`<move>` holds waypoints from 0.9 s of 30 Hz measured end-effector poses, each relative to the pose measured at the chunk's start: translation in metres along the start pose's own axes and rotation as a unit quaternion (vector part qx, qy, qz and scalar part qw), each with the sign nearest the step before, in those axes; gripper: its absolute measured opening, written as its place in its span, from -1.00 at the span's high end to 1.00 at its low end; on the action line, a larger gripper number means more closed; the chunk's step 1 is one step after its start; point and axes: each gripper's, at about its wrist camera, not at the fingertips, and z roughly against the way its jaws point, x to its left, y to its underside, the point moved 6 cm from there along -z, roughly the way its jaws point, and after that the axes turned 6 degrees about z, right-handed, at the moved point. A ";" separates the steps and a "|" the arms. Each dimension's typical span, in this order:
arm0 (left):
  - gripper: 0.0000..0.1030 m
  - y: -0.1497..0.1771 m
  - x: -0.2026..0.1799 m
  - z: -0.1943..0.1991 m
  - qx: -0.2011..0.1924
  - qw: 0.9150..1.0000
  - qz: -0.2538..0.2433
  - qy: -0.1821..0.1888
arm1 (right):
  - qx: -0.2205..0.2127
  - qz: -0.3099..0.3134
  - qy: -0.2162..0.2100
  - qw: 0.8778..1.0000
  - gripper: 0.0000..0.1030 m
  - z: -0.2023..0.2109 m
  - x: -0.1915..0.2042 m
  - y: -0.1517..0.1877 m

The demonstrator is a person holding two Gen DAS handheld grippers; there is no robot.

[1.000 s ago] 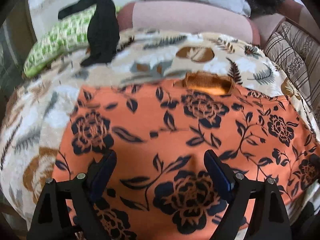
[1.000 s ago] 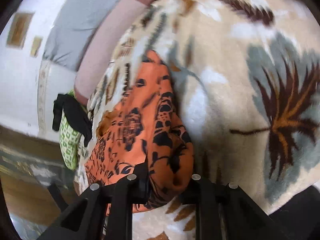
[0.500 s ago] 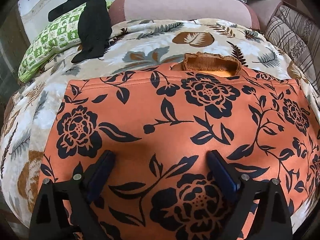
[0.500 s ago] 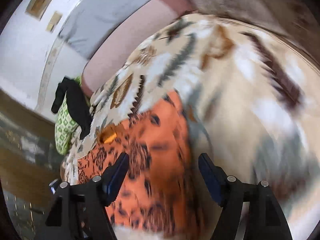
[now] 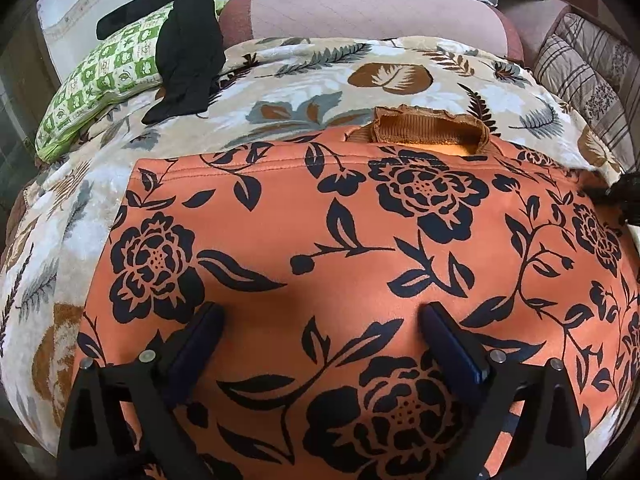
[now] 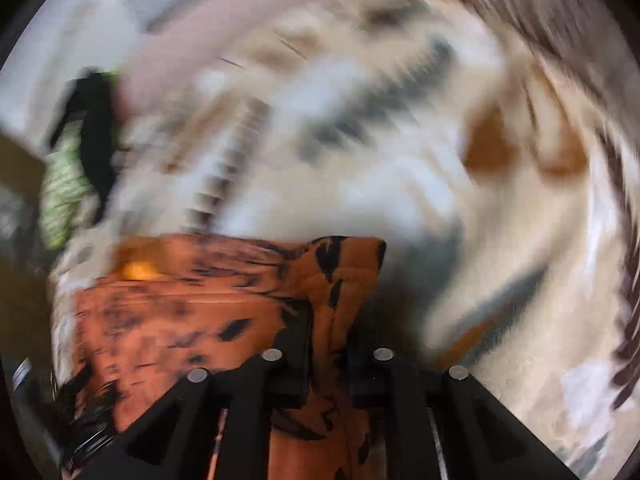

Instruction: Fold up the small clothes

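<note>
An orange garment with black flowers (image 5: 352, 256) lies spread flat on a leaf-patterned blanket (image 5: 304, 76), its ribbed collar (image 5: 432, 130) at the far edge. My left gripper (image 5: 320, 316) is open, its fingers resting wide apart over the garment's near part, holding nothing. In the blurred right wrist view my right gripper (image 6: 330, 340) is shut on a raised edge of the orange garment (image 6: 192, 312), at its right side. The right gripper's dark tip also shows at the right edge of the left wrist view (image 5: 624, 196).
A green patterned pillow (image 5: 108, 80) with a black garment (image 5: 188, 48) draped on it lies at the far left. A pink sofa back (image 5: 360, 8) runs behind the blanket. A striped cushion (image 5: 588, 76) sits at the far right.
My right gripper was shut on the garment, opened half a second ago, and is now shut on its edge again while swinging. The left gripper has stayed open, with the garment shown flatter.
</note>
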 end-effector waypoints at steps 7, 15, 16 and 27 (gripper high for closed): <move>-0.95 0.001 -0.001 0.000 0.001 1.000 0.002 0.000 | -0.084 -0.007 0.013 0.996 -0.27 0.085 0.024 0.016; -0.94 0.006 0.037 0.058 -0.019 0.997 0.046 0.065 | 0.007 -0.043 -0.080 0.996 -0.41 0.035 0.045 0.092; -0.94 0.010 0.050 0.067 -0.028 0.996 0.053 0.068 | -0.017 -0.054 -0.088 0.994 -0.41 0.040 0.043 0.091; -0.08 0.063 0.142 0.052 0.039 0.992 0.117 0.017 | -0.009 -0.052 -0.083 0.995 -0.46 0.040 0.048 0.086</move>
